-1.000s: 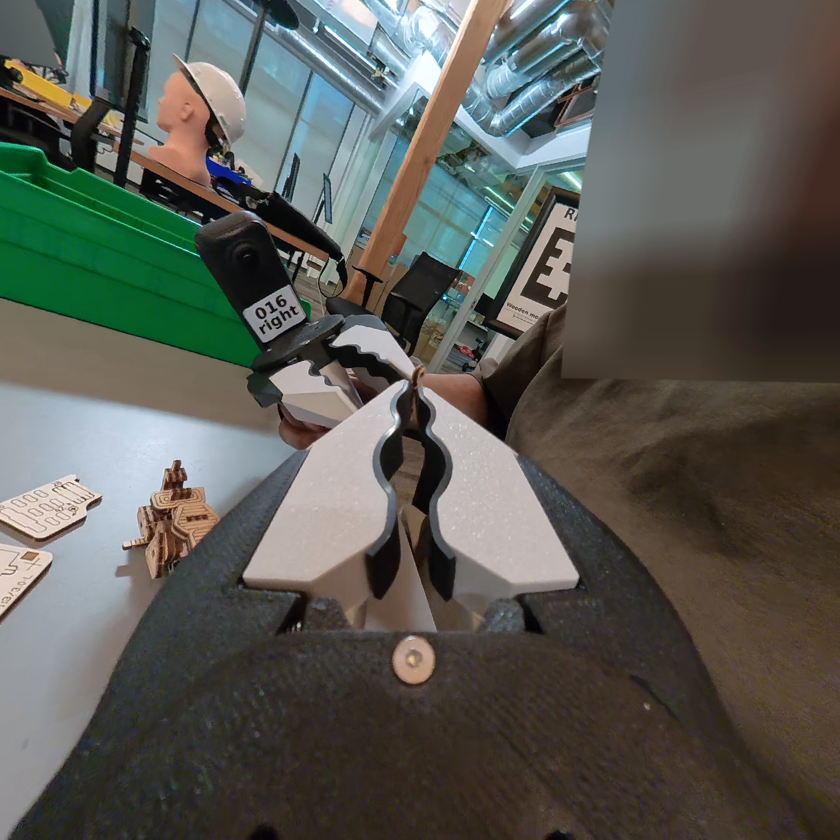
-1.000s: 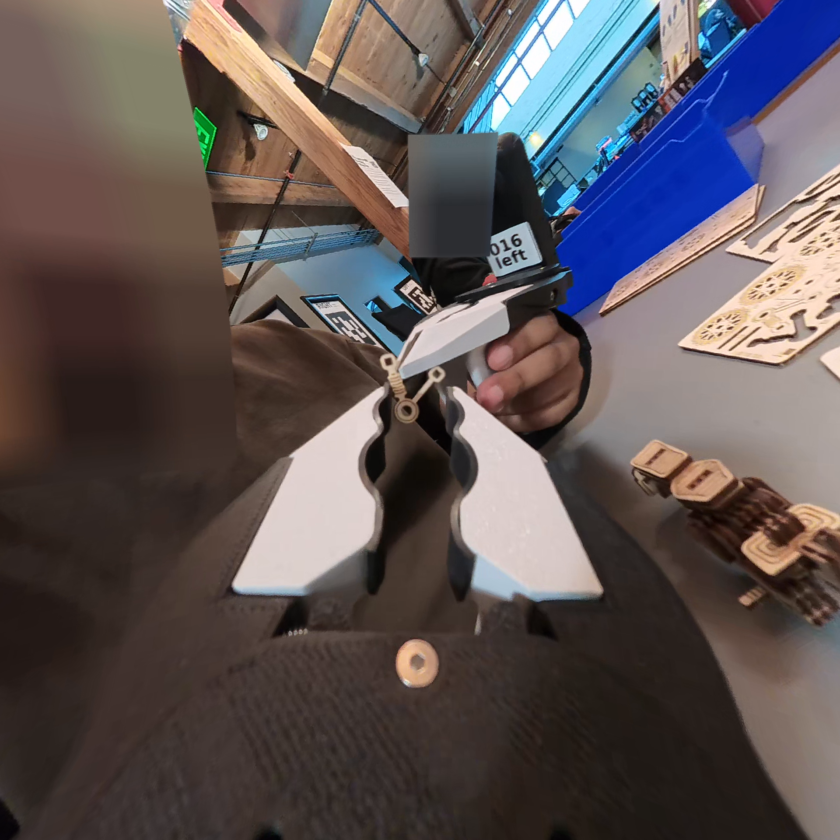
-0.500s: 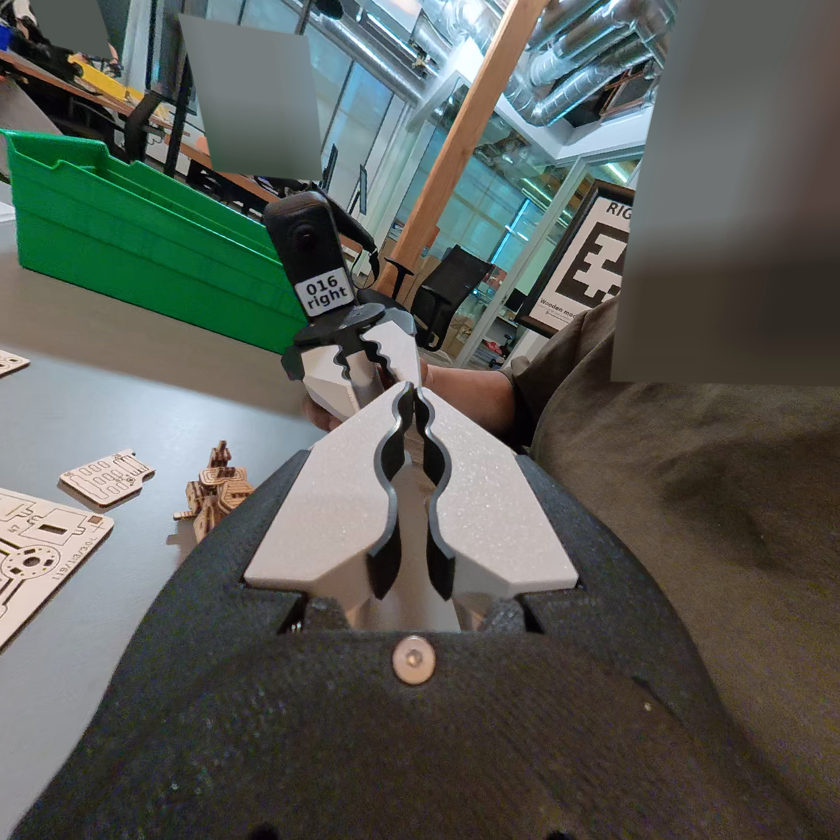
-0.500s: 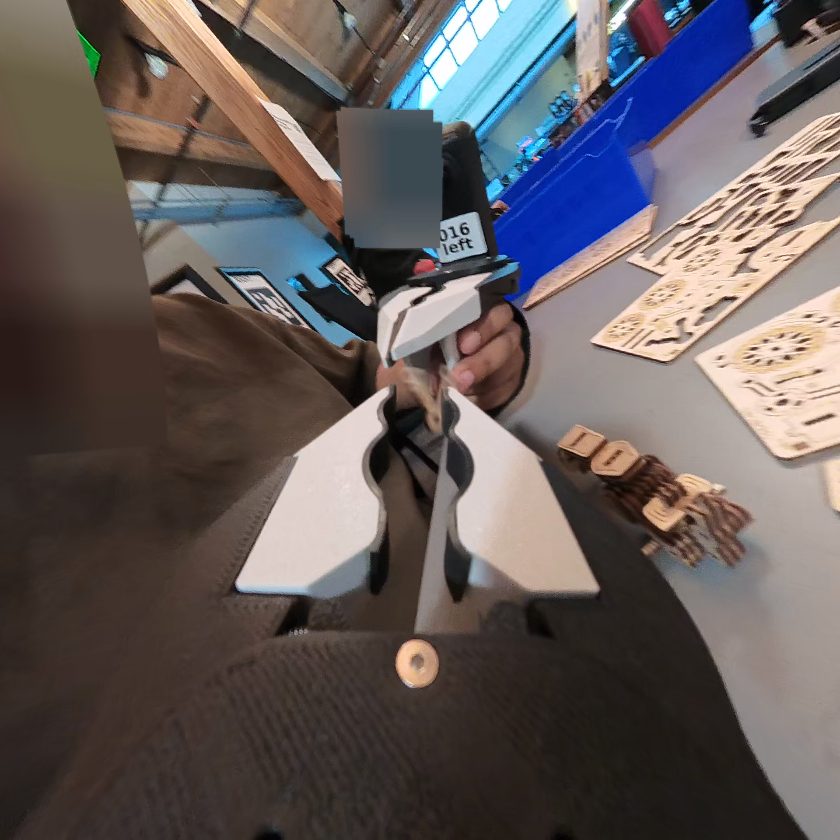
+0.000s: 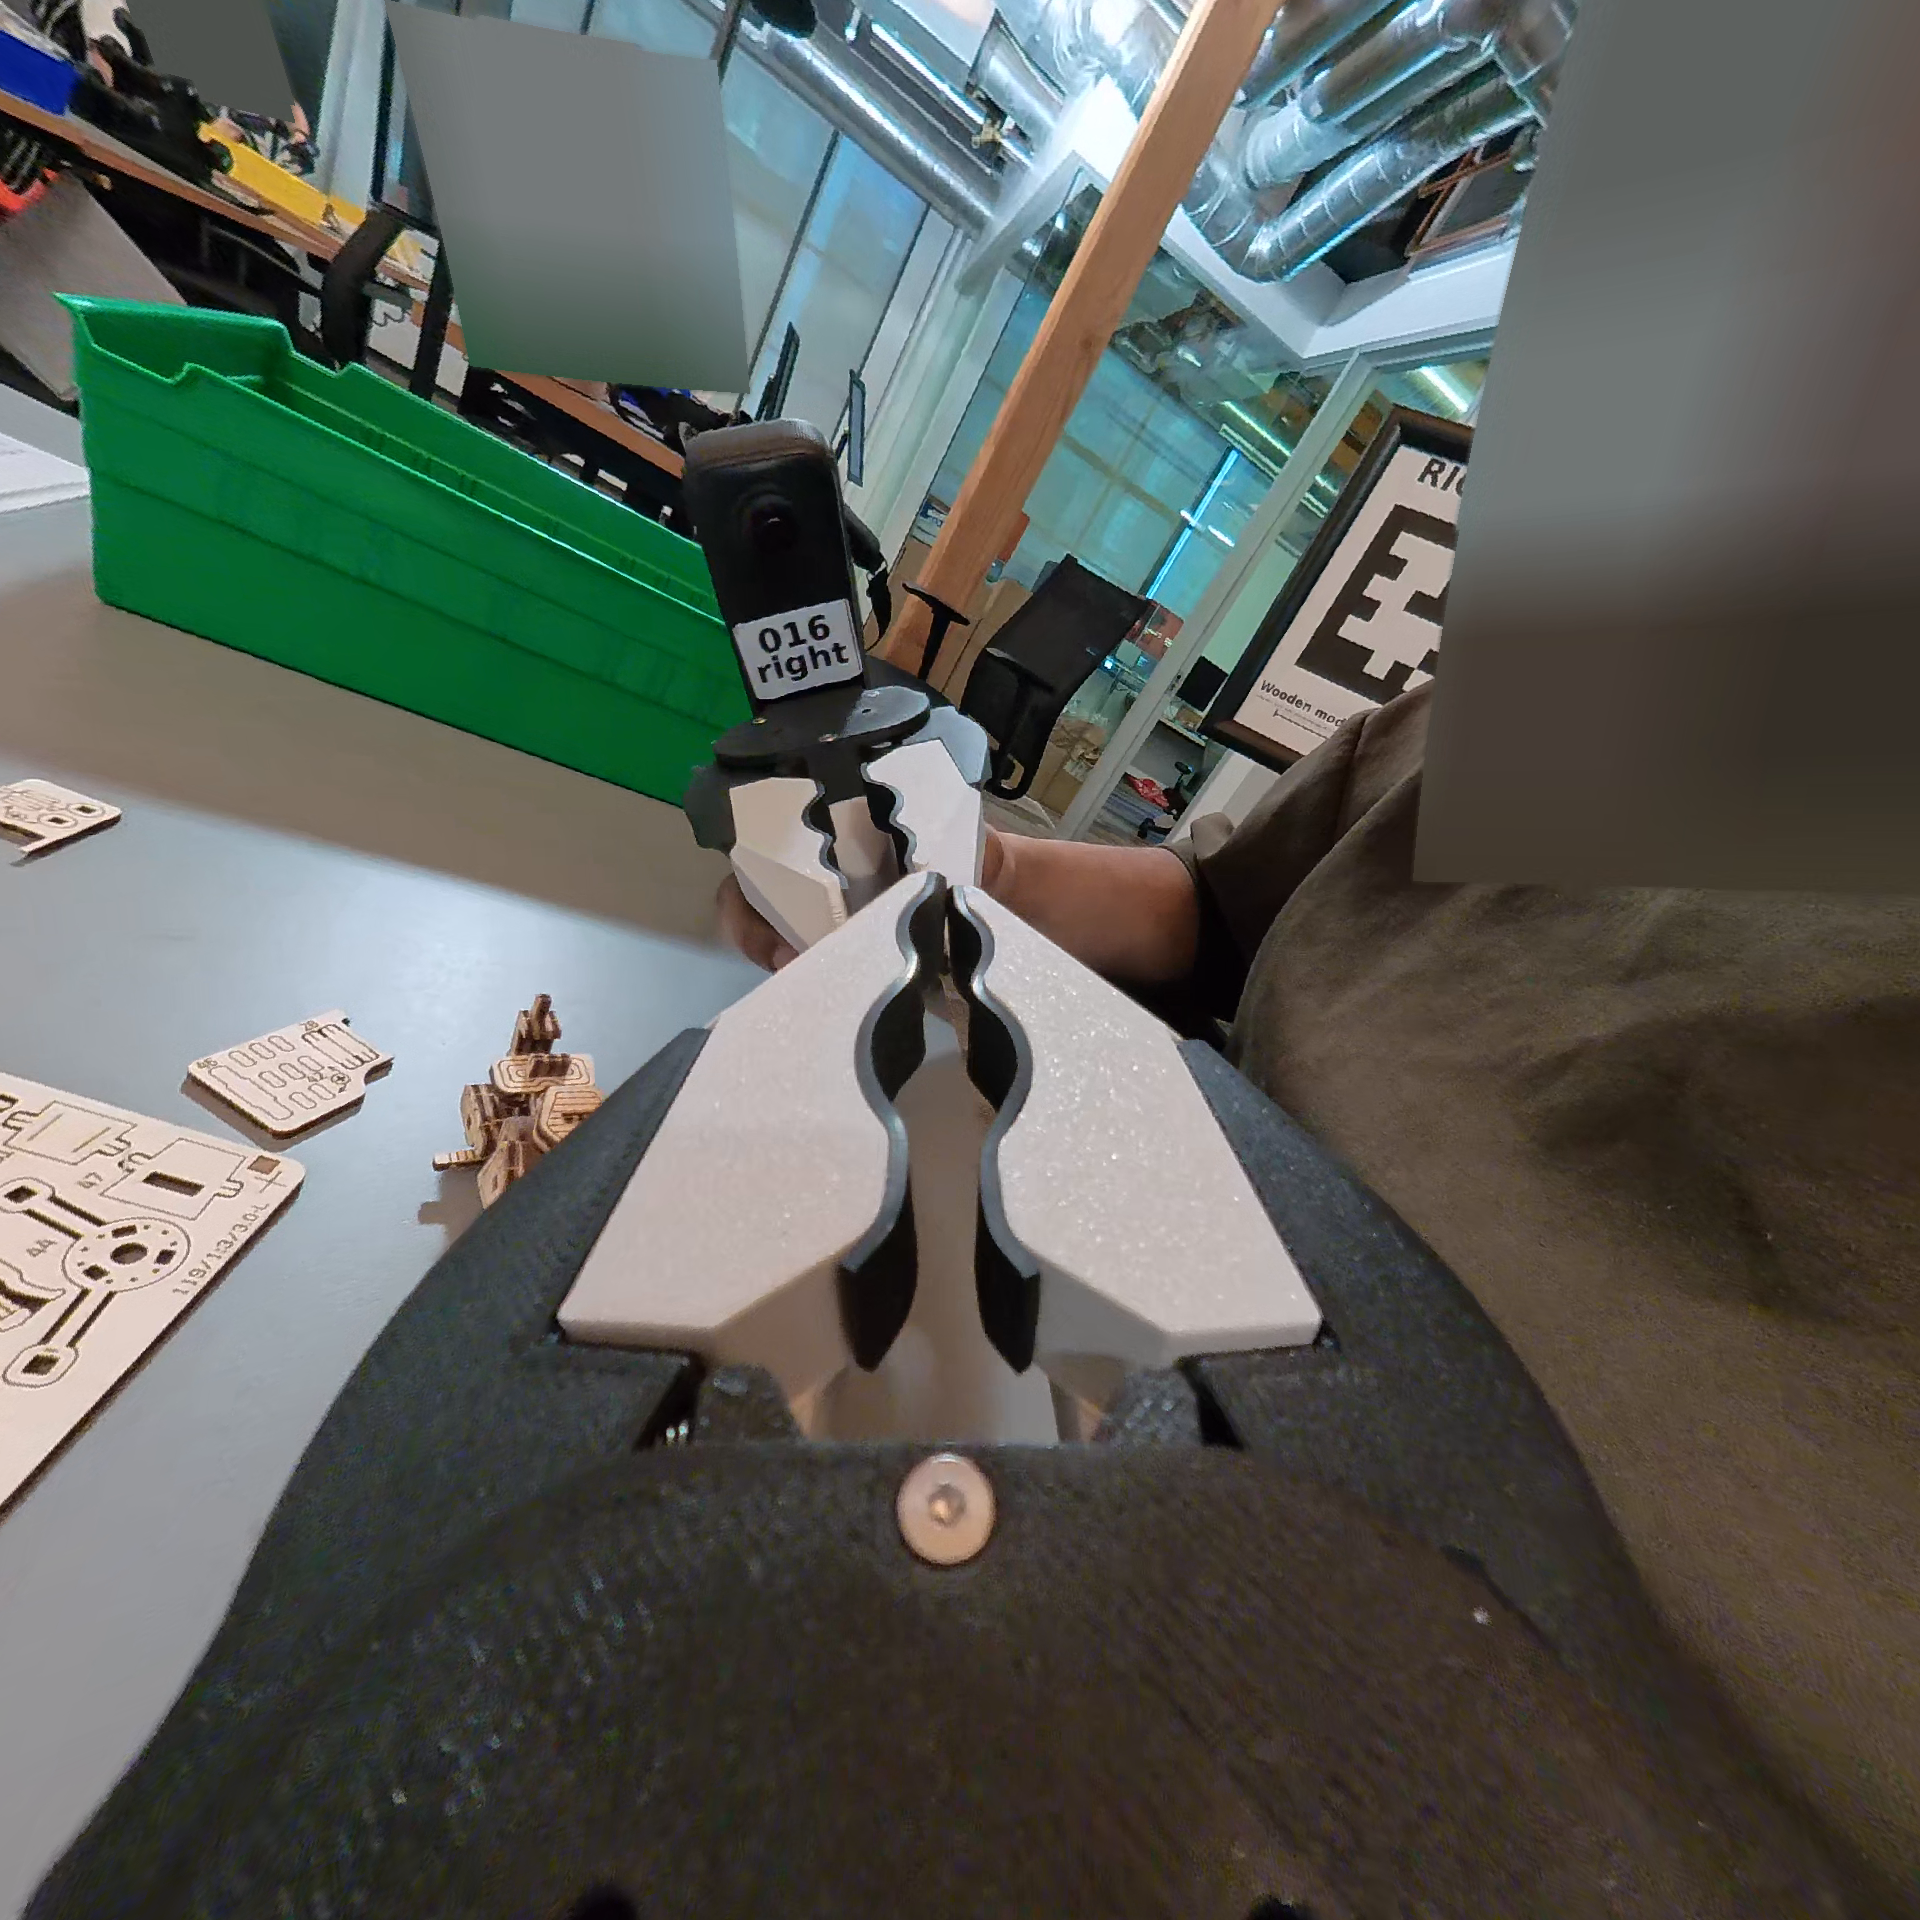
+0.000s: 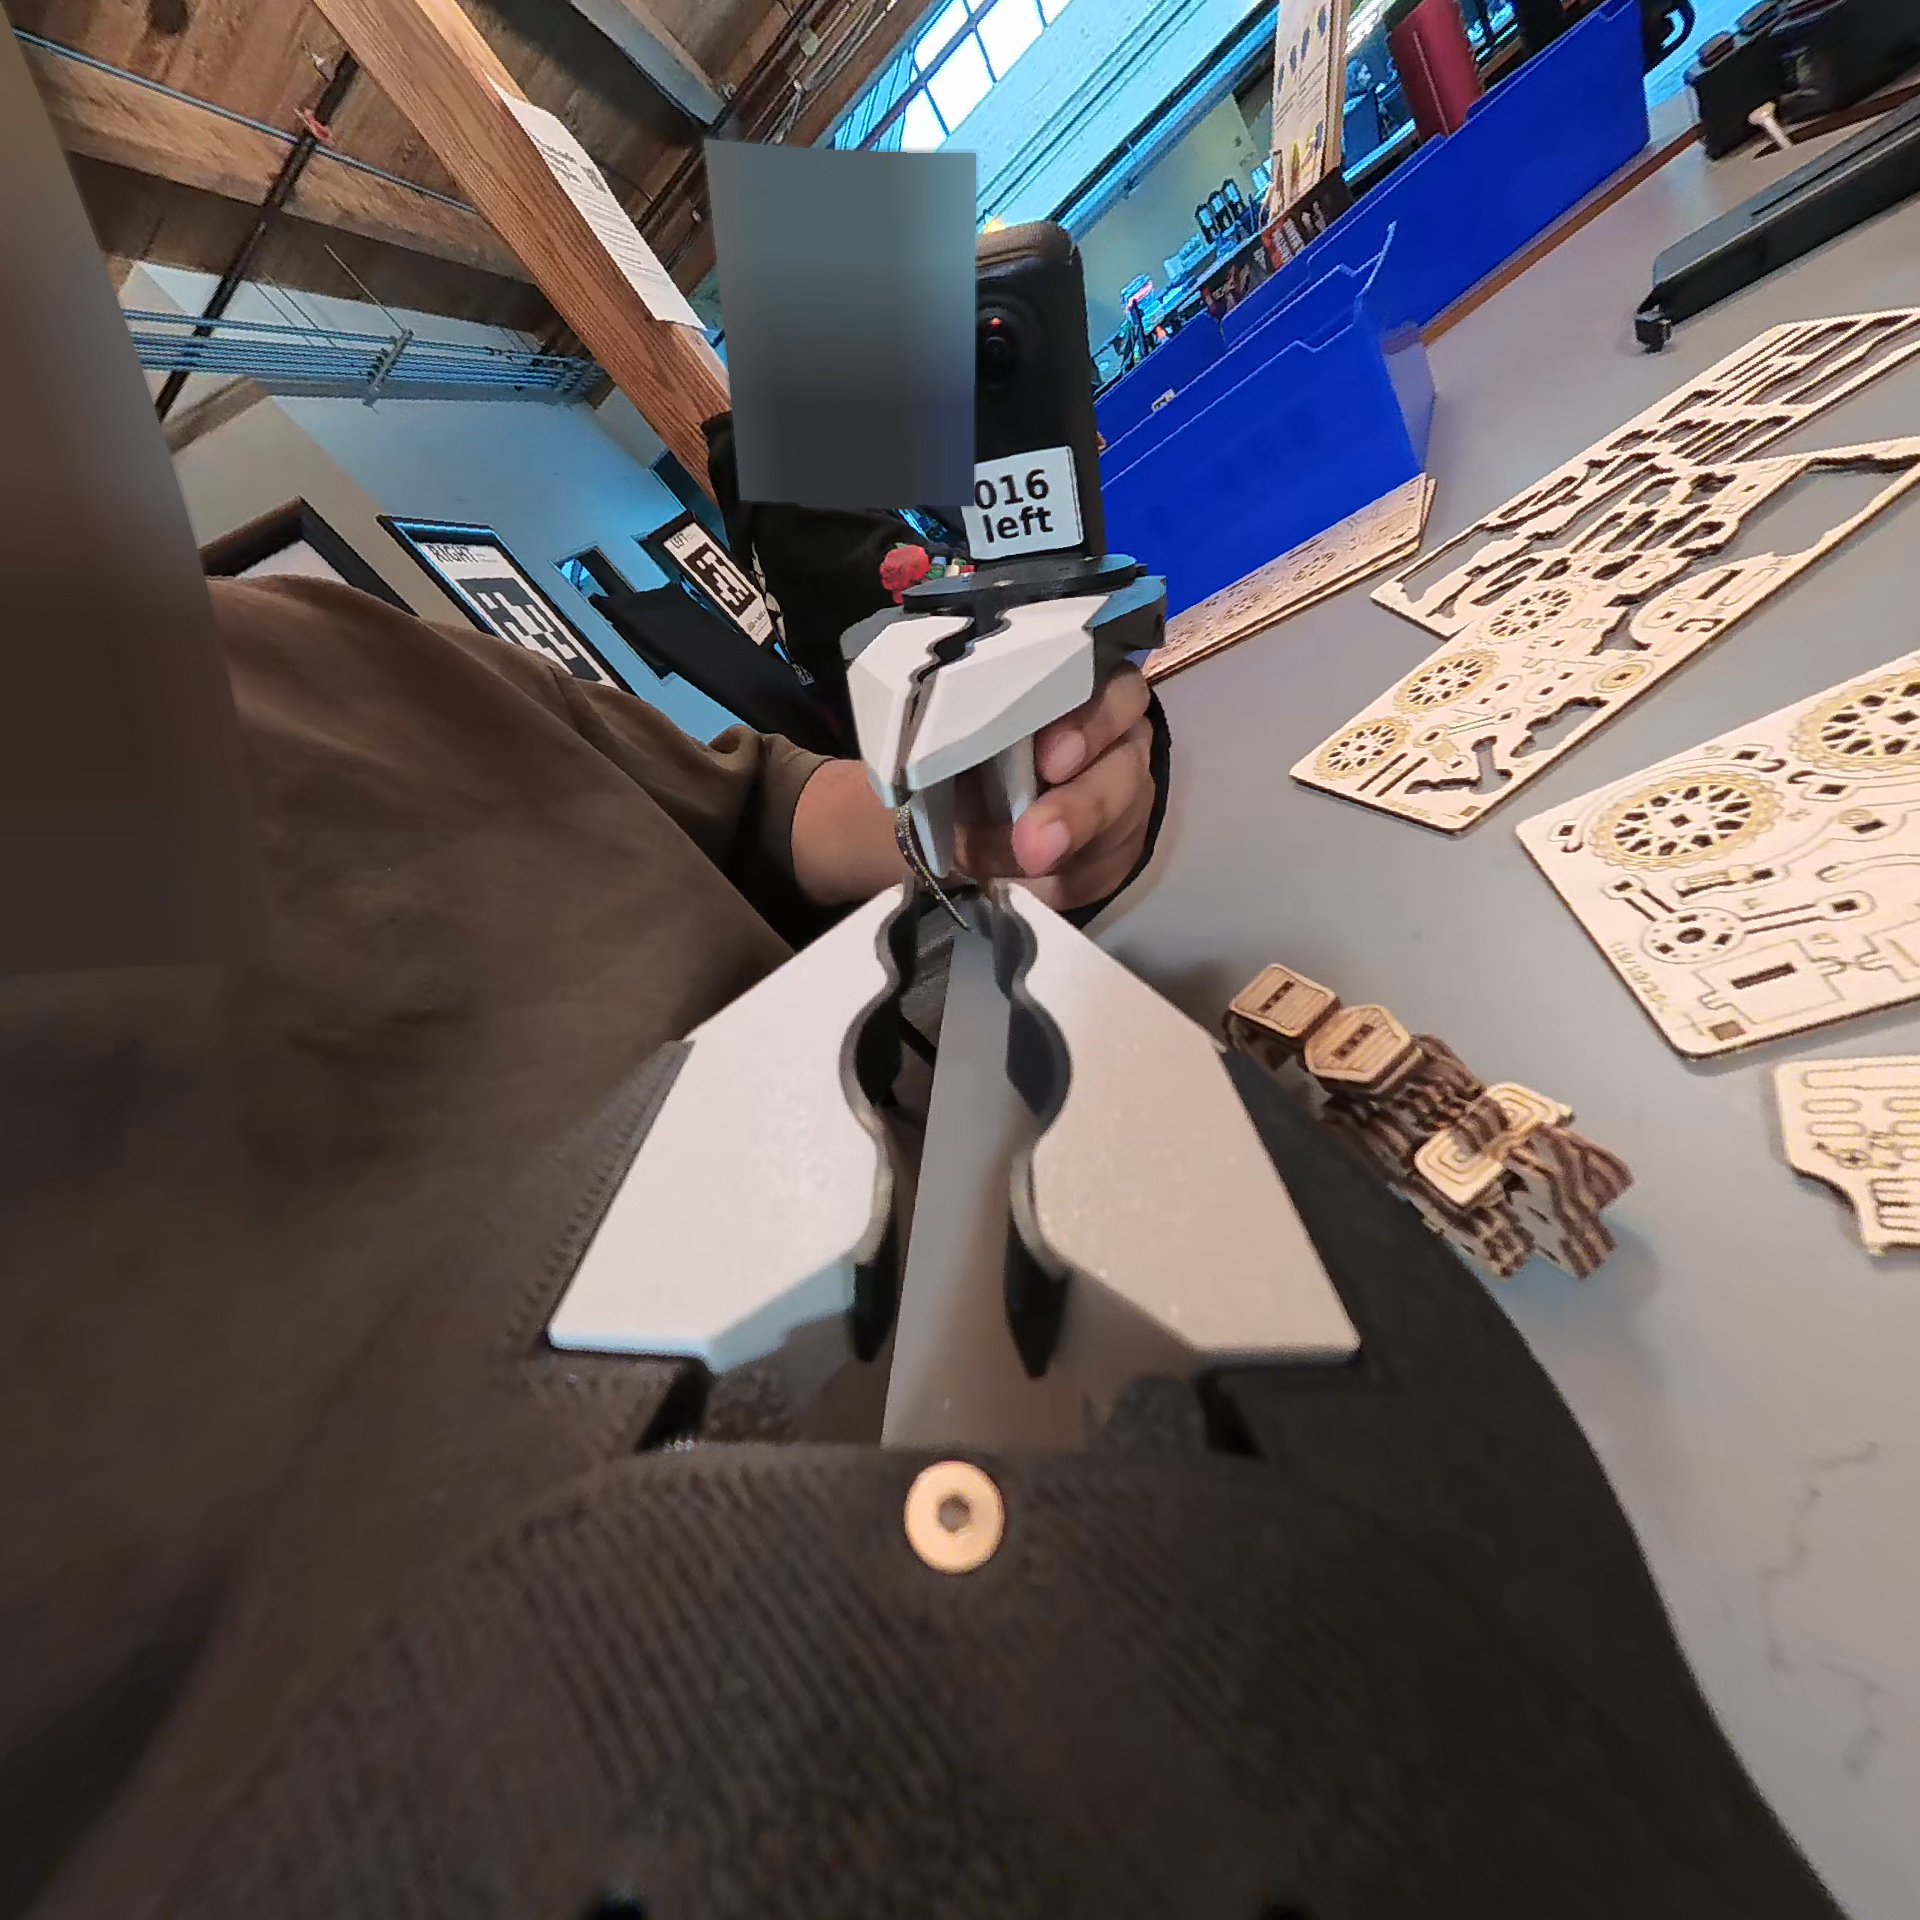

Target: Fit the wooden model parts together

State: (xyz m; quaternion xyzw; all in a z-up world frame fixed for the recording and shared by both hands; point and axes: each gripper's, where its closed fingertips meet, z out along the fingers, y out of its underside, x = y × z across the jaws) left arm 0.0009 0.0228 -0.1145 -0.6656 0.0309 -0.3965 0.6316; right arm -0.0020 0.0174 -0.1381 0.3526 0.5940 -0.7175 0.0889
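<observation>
Two handheld grippers meet tip to tip above the worktop [image 6: 1351,914]. Left gripper [image 6: 906,800]: fingers closed on a thin wooden part [image 6: 914,844] w/ lacy cutouts. Right gripper [image 6: 948,914]: fingers slightly apart around its lower end. Likely light, brittle (grip solid edges, not struts). Half-built model [image 6: 1434,1132] lies nearby.
</observation>
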